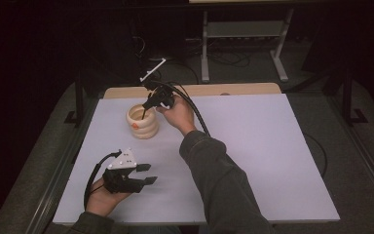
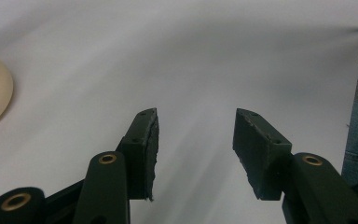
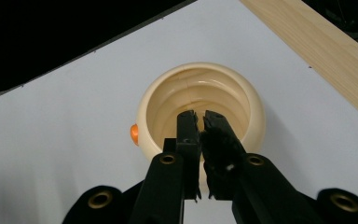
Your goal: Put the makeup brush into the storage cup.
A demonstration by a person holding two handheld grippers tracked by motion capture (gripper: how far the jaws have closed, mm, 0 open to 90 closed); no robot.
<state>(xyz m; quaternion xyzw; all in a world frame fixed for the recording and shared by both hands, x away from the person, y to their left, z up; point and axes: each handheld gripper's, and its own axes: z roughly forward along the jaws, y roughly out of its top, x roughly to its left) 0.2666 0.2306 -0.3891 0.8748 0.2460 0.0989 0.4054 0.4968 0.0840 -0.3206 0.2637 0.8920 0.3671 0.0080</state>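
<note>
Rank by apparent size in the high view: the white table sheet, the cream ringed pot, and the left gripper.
1. white table sheet
2. left gripper and cream ringed pot look alike; the gripper sits nearer the camera, so unranked.

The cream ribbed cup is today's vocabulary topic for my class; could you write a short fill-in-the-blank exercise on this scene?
1. The right gripper points its jaws into the ____ of the cream ribbed cup.
2. The left gripper has its jaws ____.
3. The cup's small round knob is coloured ____.

Missing words: mouth; open; orange
</note>
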